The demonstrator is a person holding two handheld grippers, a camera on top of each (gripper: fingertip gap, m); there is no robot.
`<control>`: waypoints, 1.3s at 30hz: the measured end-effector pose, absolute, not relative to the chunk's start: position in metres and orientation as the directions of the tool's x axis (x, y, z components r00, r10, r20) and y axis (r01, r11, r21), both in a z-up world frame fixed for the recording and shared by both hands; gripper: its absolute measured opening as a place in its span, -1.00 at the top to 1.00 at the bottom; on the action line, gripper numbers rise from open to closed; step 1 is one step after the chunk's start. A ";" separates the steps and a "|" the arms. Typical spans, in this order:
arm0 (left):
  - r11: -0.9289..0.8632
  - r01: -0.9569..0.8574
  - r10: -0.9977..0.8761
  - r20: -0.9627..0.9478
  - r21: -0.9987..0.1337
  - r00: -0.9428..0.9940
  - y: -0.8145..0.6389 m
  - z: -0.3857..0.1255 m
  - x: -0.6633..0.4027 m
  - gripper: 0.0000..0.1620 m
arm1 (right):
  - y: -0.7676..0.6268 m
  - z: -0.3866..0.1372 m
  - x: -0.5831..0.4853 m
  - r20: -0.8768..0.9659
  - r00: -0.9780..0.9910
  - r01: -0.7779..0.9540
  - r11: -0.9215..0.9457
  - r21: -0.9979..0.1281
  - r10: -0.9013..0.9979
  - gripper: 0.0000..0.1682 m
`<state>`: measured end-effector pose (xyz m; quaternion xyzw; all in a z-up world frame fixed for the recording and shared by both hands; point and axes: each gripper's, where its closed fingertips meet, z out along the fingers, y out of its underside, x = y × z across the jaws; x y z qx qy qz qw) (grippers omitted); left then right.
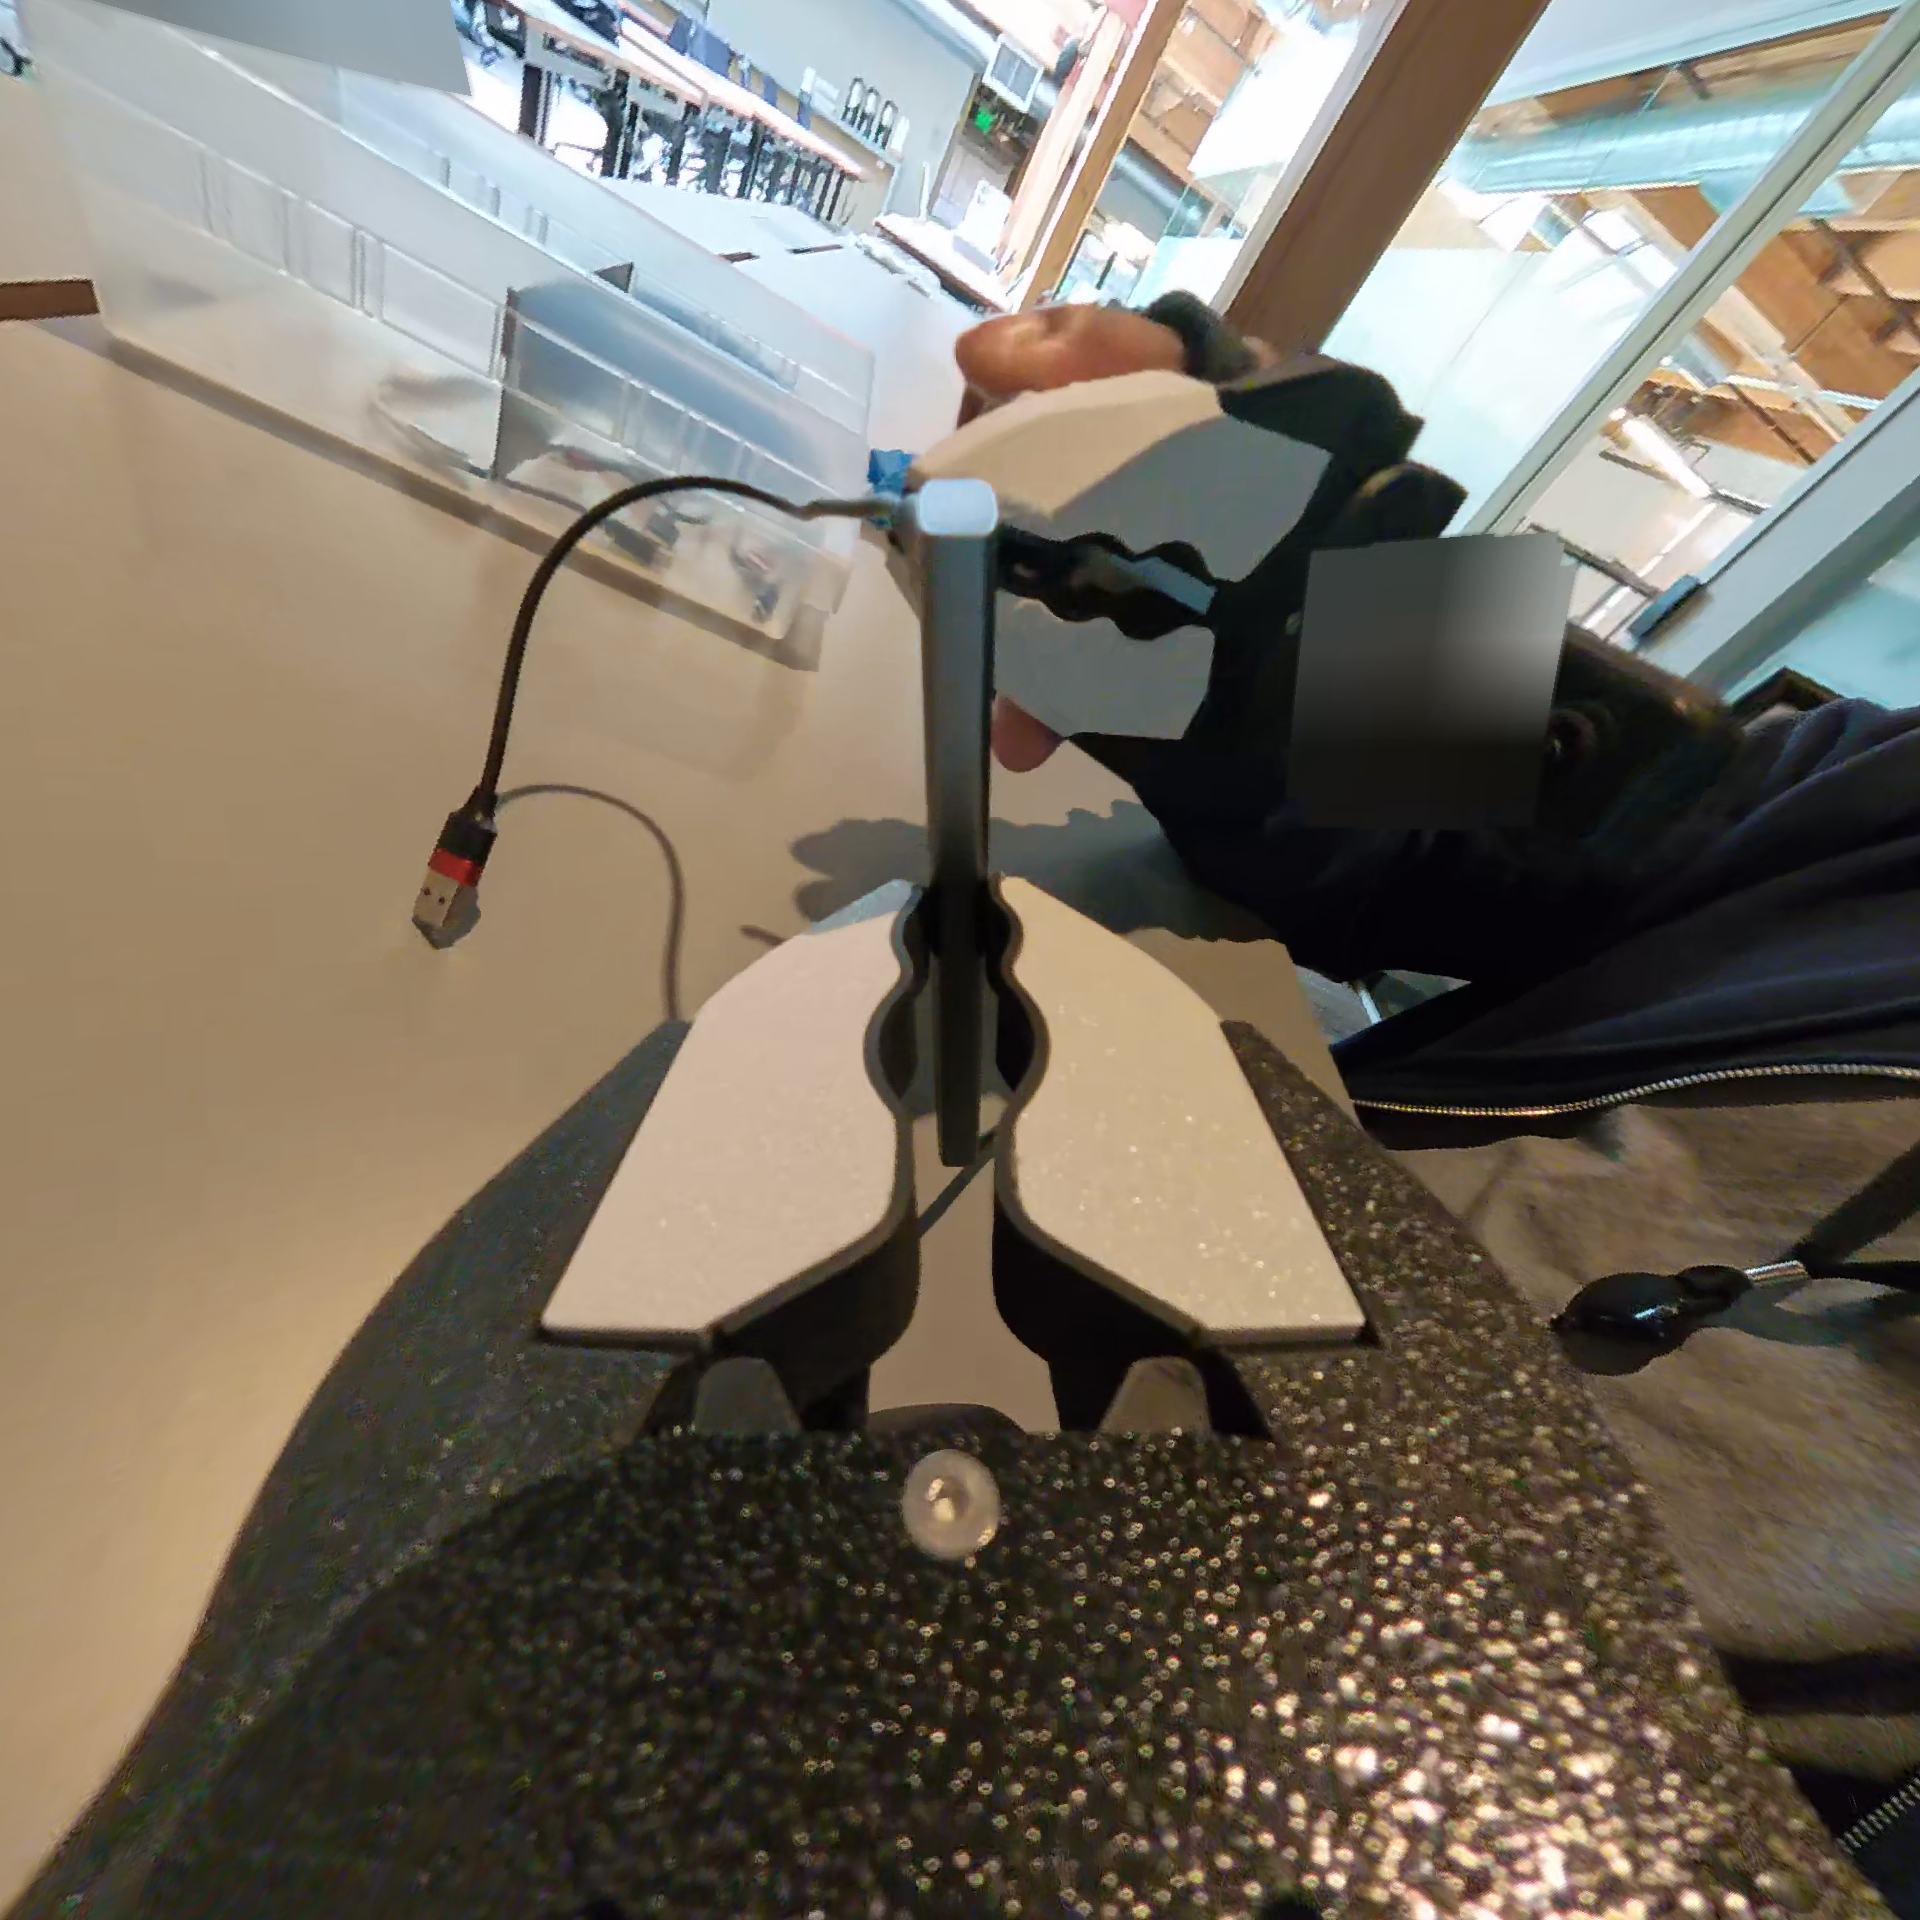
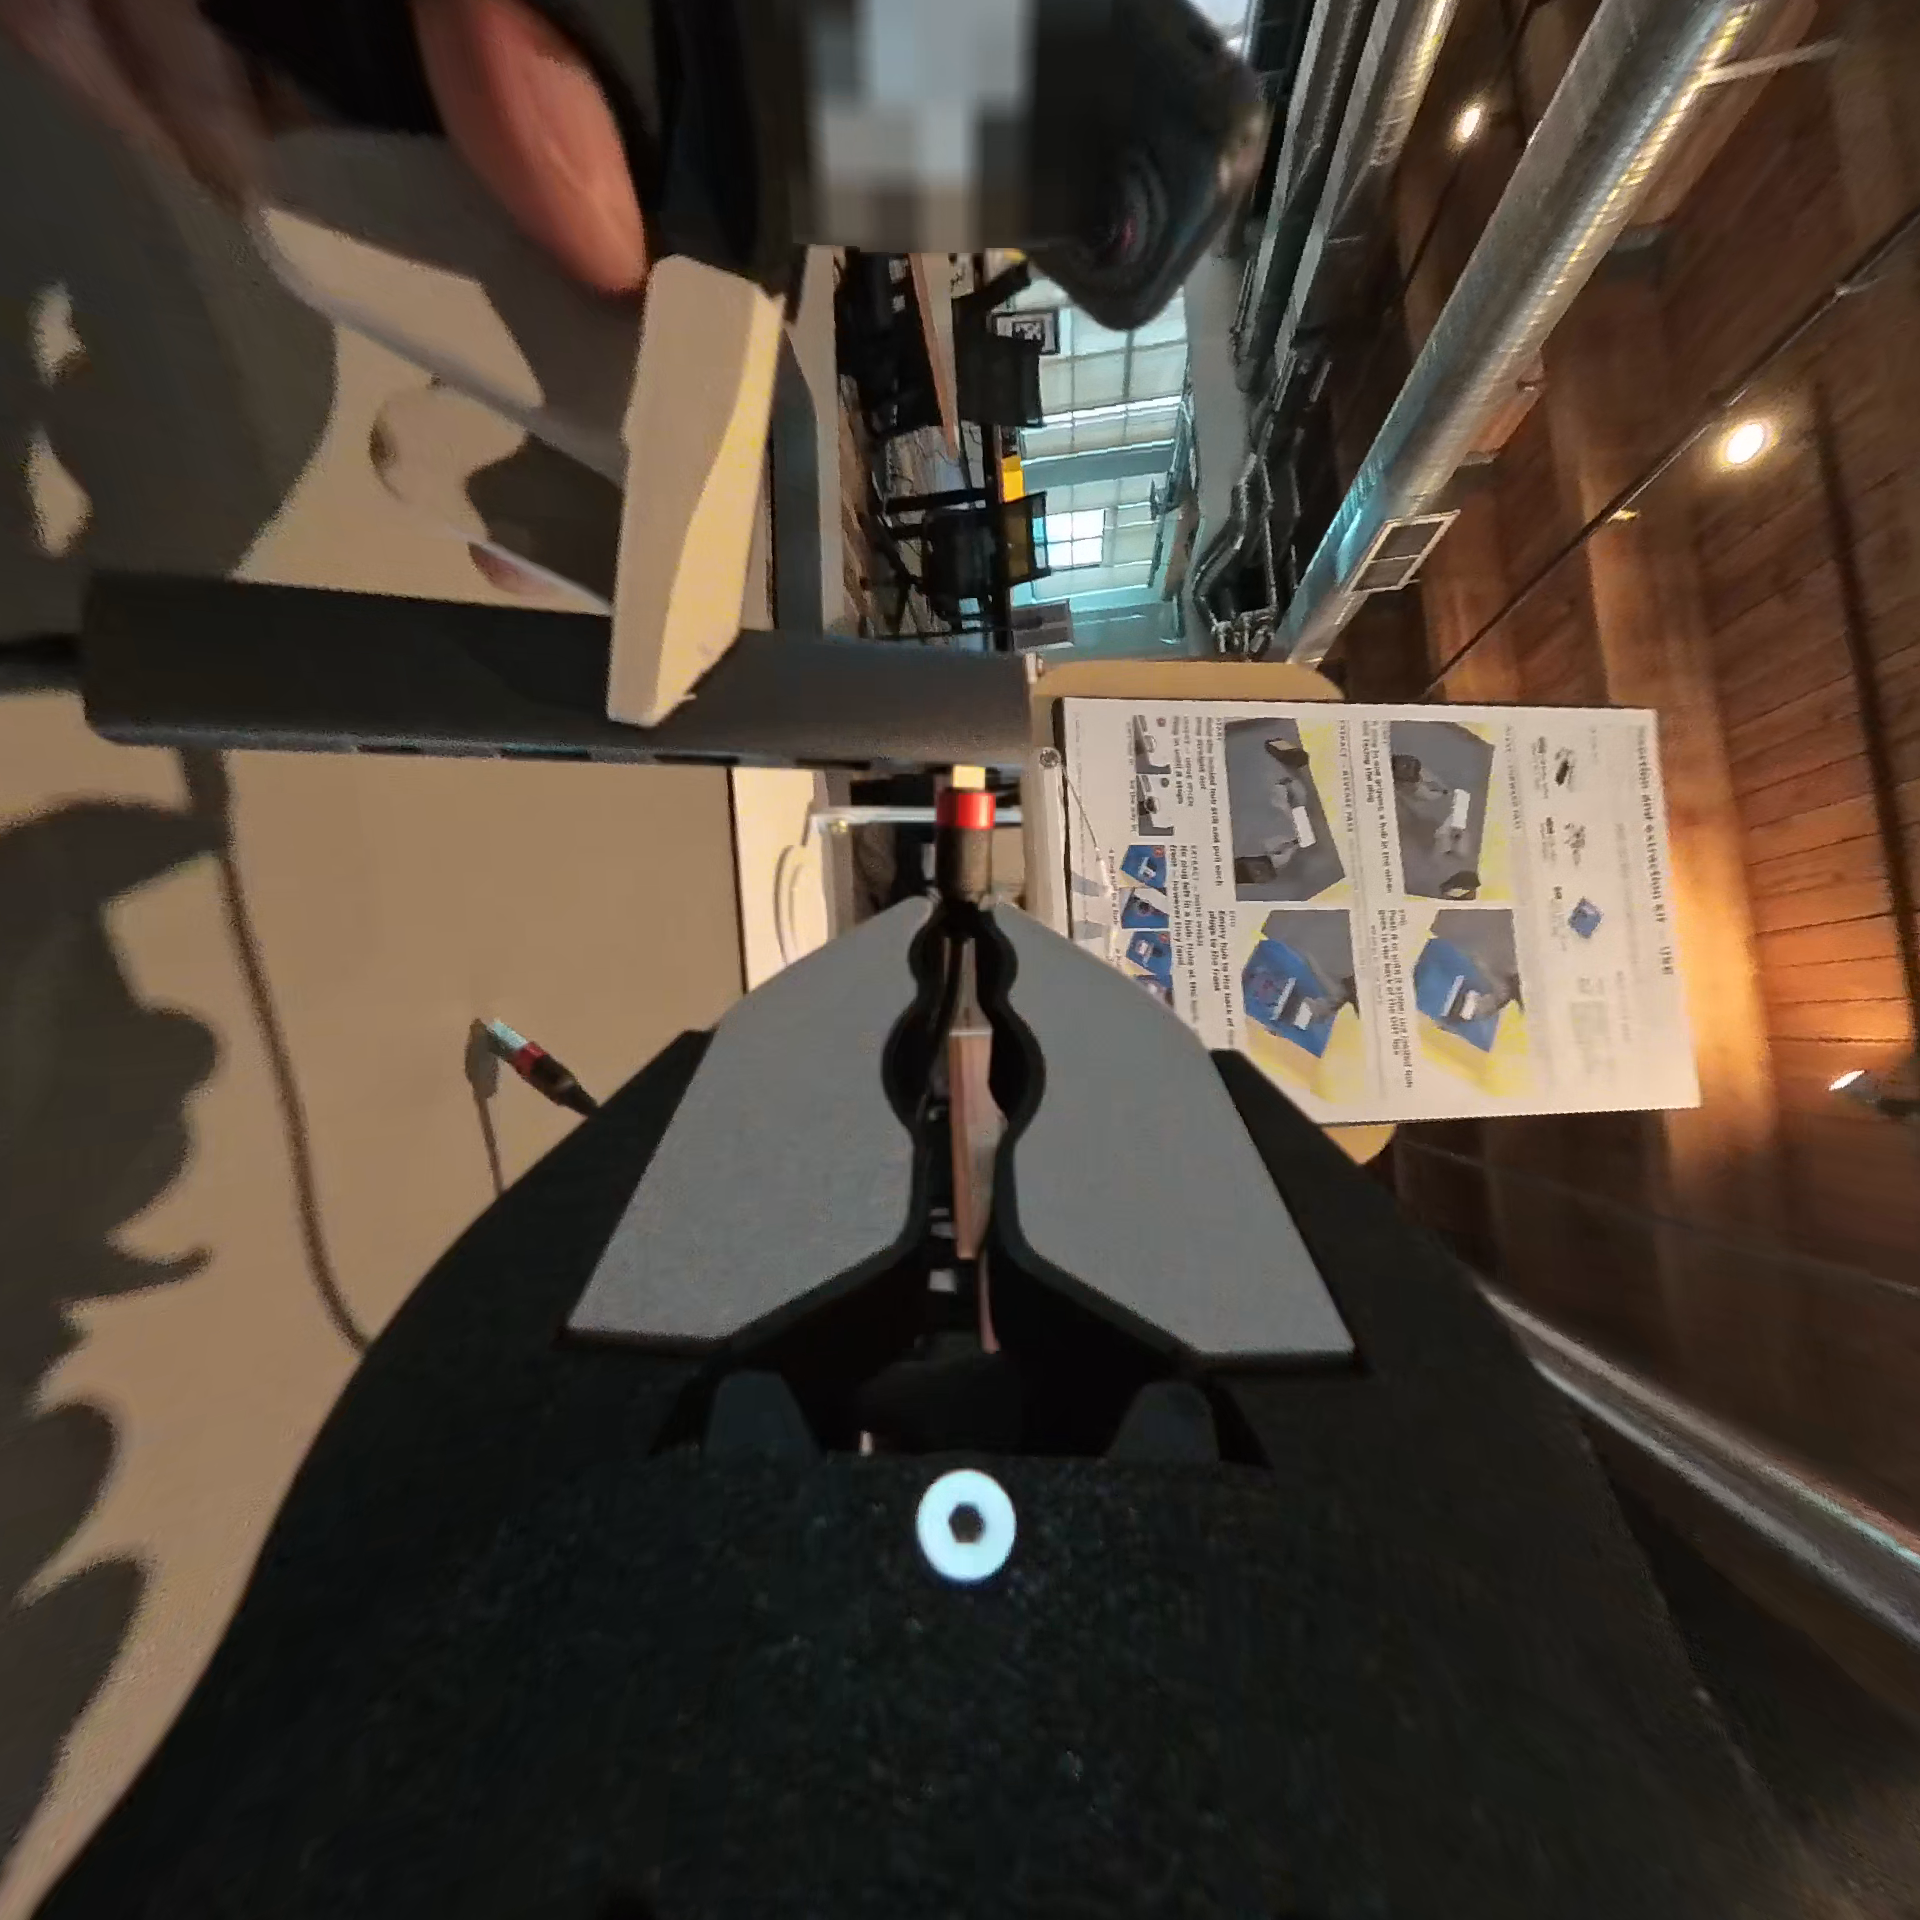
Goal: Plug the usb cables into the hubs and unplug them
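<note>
the slim grey hub [image 1: 958, 790] is gripped edge-on by the clenched left tongs [image 1: 956, 935] and held above the desk [image 1: 260, 935]. a red-collared usb plug [image 2: 962, 831] is pinched in the clenched right tongs [image 2: 961, 914], its metal tip just beside the hub's port edge. a second usb cable [image 1: 457, 873] lies loose on the desk to the left. if the plug is pressed in tilted or offset, the port mouth could be missed and the hub twisted within its grip.
</note>
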<state>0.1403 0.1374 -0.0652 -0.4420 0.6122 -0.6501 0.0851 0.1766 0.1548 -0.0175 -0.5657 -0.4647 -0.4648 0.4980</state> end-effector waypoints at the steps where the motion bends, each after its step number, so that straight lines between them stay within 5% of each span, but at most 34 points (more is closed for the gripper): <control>1: -0.237 -0.442 -0.655 0.479 -0.865 -0.585 0.138 -0.067 0.141 0.89 | 0.155 -0.019 0.177 0.993 0.107 0.992 -0.080 -0.102 0.057 0.95; 8: -0.238 -0.456 -0.657 0.488 -0.858 -0.575 0.137 -0.069 0.141 0.89 | 0.156 -0.022 0.174 0.999 0.026 0.996 -0.081 -0.023 0.034 0.95; 21: -0.232 -0.322 -0.647 0.392 -0.918 -0.654 0.147 -0.044 0.129 0.88 | 0.151 -0.020 0.180 0.969 0.228 0.974 -0.012 -0.228 0.098 0.95; 39: -0.104 -0.115 -0.544 0.153 -0.988 -0.825 0.129 -0.024 0.099 0.89 | 0.117 -0.111 0.170 0.594 0.371 0.891 -0.093 -0.444 0.714 0.94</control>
